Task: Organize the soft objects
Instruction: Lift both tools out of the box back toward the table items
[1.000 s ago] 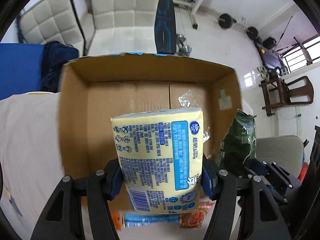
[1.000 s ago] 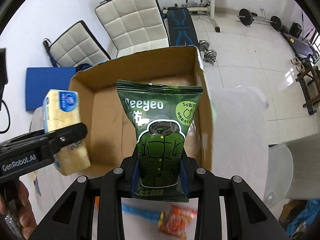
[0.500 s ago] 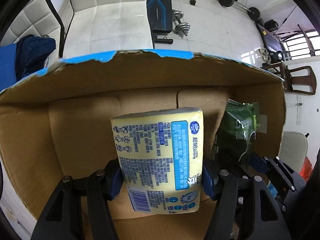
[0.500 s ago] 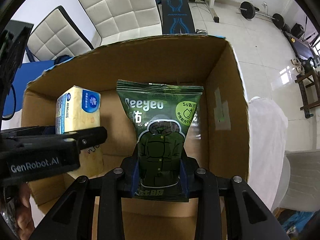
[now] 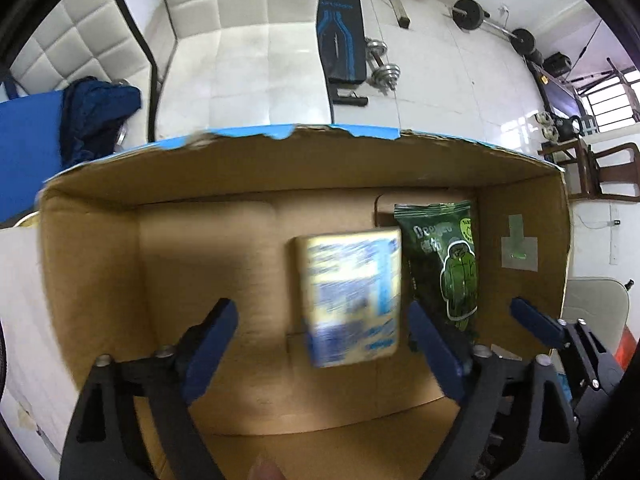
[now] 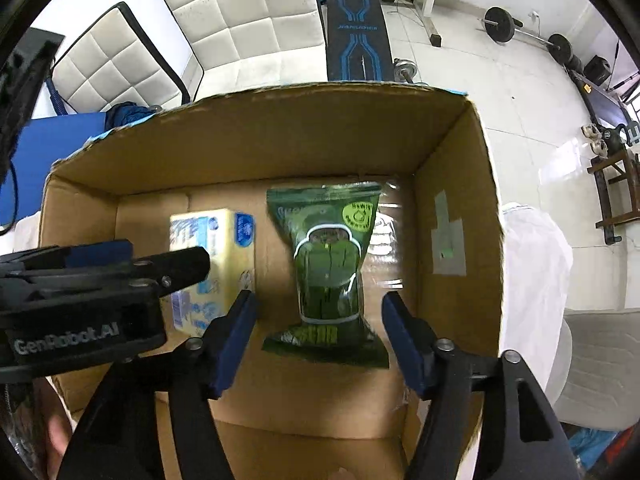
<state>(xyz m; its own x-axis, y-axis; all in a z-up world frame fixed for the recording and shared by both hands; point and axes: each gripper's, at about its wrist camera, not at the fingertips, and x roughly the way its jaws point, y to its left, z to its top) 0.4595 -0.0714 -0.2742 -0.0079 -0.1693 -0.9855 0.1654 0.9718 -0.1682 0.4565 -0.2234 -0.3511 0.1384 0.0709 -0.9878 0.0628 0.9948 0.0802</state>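
Both packs inside the cardboard box (image 6: pixel 460 168) — both tools spread wide.

Only the right wrist view shows the left tool (image 5: pixel 320 344) from outside, beside the yellow tissue pack (image 5: pixel 352 296); the right tool (image 6: pixel 316 336) brackets the green pouch (image 6: pixel 326 264) without touching — bare box floor left of the packs.

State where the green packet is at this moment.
The green packet is inside the cardboard box, toward its right side, with the yellow tissue pack to its left. In the right wrist view it sits between the open right gripper fingers.
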